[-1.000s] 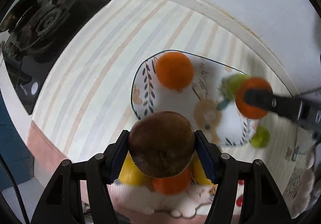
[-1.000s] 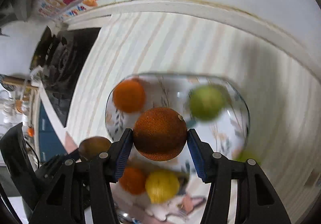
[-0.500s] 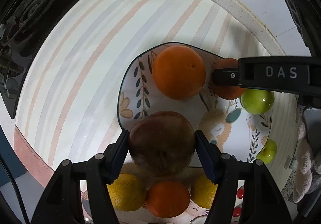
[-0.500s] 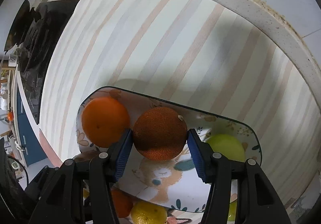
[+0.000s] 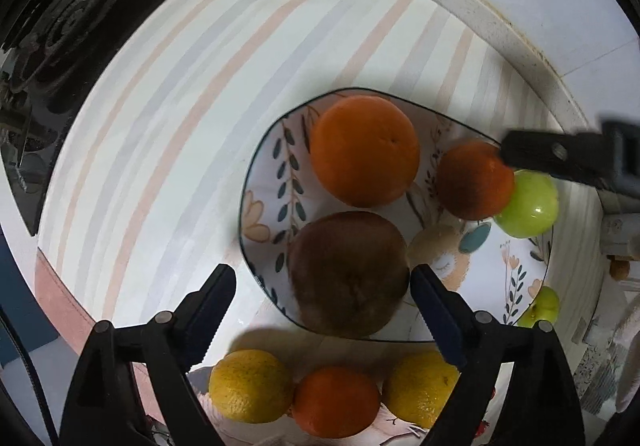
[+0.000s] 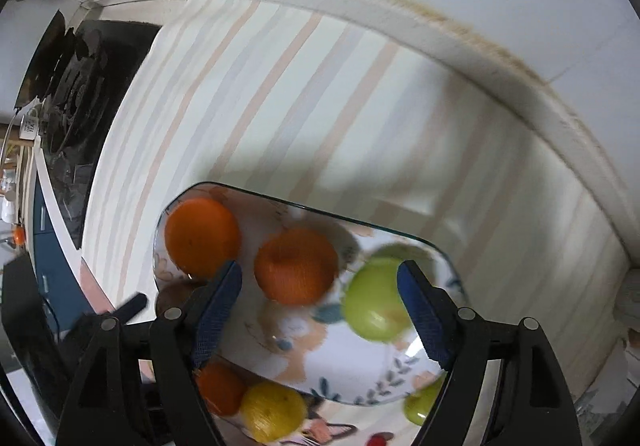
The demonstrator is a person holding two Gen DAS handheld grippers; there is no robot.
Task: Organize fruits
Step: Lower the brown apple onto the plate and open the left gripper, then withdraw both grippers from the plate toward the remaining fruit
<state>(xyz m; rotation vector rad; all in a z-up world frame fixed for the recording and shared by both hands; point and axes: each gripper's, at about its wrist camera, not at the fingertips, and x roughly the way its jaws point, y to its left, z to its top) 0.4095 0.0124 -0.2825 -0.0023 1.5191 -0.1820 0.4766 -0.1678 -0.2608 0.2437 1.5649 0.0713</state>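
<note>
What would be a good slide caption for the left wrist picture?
Open left gripper over a brown fruit on the patterned plate, beside two oranges and a green apple.

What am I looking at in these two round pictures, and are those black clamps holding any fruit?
Each picture comes from a fisheye camera on a hand-held two-finger gripper, looking along its fingers. The left gripper and right gripper are both open and hold nothing. On the striped counter sits a patterned plate with a large orange, a smaller orange, a brown fruit and a green apple. Two yellow fruits, another orange and a small green fruit lie off the plate.
</note>
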